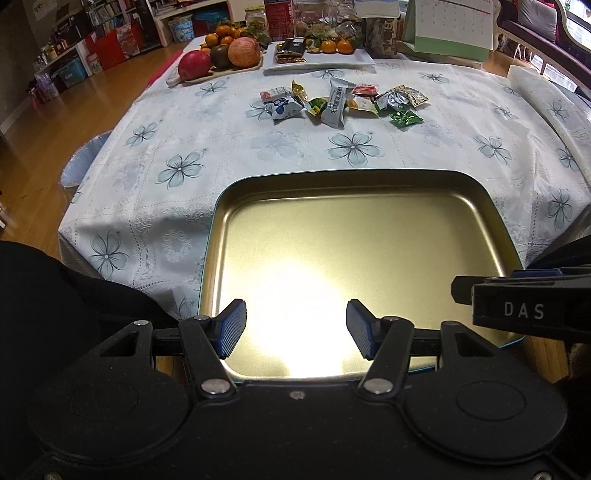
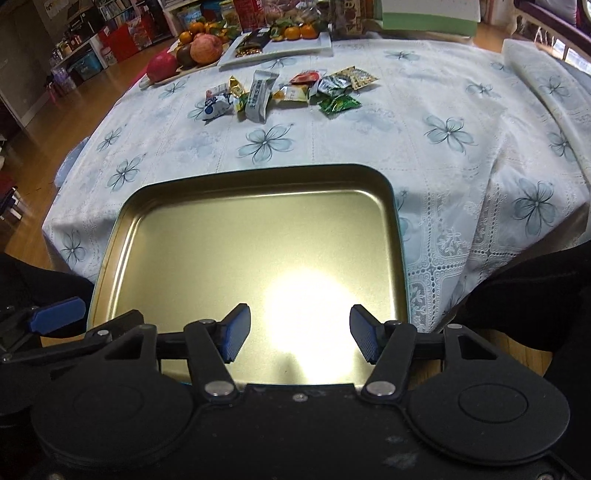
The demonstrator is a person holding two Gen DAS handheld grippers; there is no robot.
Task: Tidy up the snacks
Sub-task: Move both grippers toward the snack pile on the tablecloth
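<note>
One gold metal tray [image 1: 354, 184], nothing in it, sits at the near edge of the desk [image 1: 461, 155] on a flower-print cloth. Beyond it, roughly ten wrapped snacks [image 1: 343, 101] in a loose cluster; one long grey packet [image 1: 335, 105] has print too small to read. Left gripper [image 1: 295, 328] and right gripper [image 2: 300, 332] both stand parted over the tray, holding nothing. "DAS" reads on the right gripper's body.

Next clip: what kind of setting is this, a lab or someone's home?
Most likely a home living or dining room: a table with a floral tablecloth, a board of fruit at its far end, and cluttered bookshelves over a wooden floor behind.
</note>
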